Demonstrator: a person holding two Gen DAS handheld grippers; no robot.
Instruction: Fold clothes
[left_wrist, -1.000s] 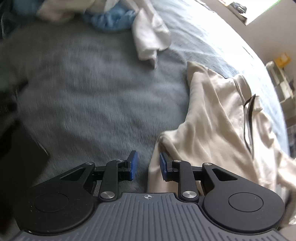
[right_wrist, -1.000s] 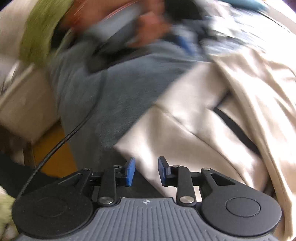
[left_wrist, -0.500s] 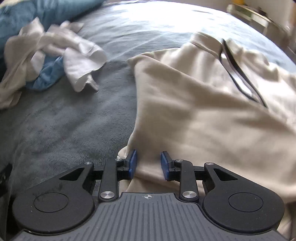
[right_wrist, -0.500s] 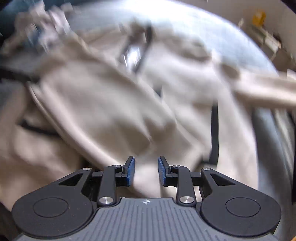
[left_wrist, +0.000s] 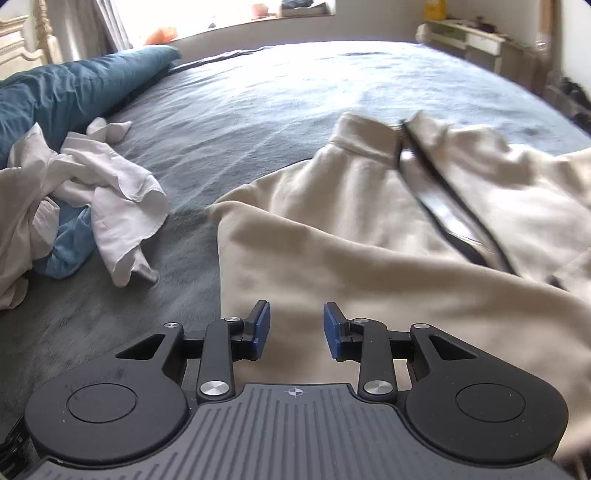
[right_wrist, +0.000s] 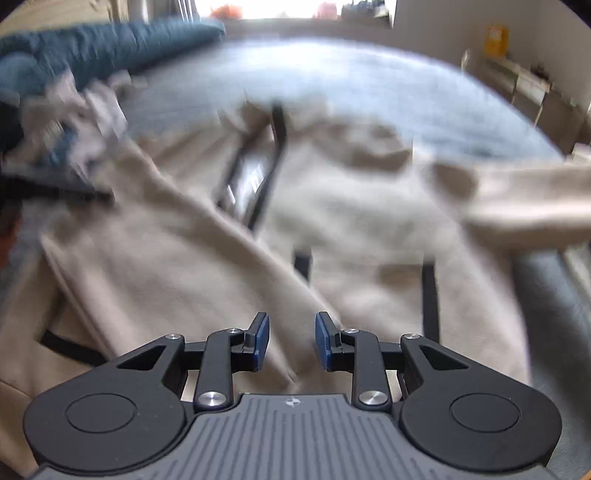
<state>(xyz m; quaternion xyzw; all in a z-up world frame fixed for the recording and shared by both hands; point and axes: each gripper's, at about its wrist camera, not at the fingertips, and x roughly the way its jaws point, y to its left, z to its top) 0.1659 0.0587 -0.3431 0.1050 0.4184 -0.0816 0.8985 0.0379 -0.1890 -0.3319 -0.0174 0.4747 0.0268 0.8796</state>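
A beige zip-up jacket (left_wrist: 369, 229) lies spread and rumpled on the grey bed blanket (left_wrist: 295, 92), its collar far from me and its dark zipper (left_wrist: 443, 206) partly undone. My left gripper (left_wrist: 296, 328) hovers over the jacket's near left part, jaws a little apart with only the cloth below showing in the gap. In the blurred right wrist view the same jacket (right_wrist: 184, 266) fills the frame, with its zipper (right_wrist: 255, 177) up the middle. My right gripper (right_wrist: 291, 339) stands over a long fold near the hem, jaws slightly apart, pads not pressing on cloth.
A heap of white clothes (left_wrist: 103, 192) with a light blue garment (left_wrist: 70, 243) under it lies left of the jacket. A teal duvet (left_wrist: 74, 88) runs along the far left. Shelves (left_wrist: 480, 37) stand beyond the bed at the right.
Both views swung round to face the window. My left gripper moved from the bare blanket onto the jacket's edge and its jaws widened slightly. My right gripper swept from the bedside across to the jacket.
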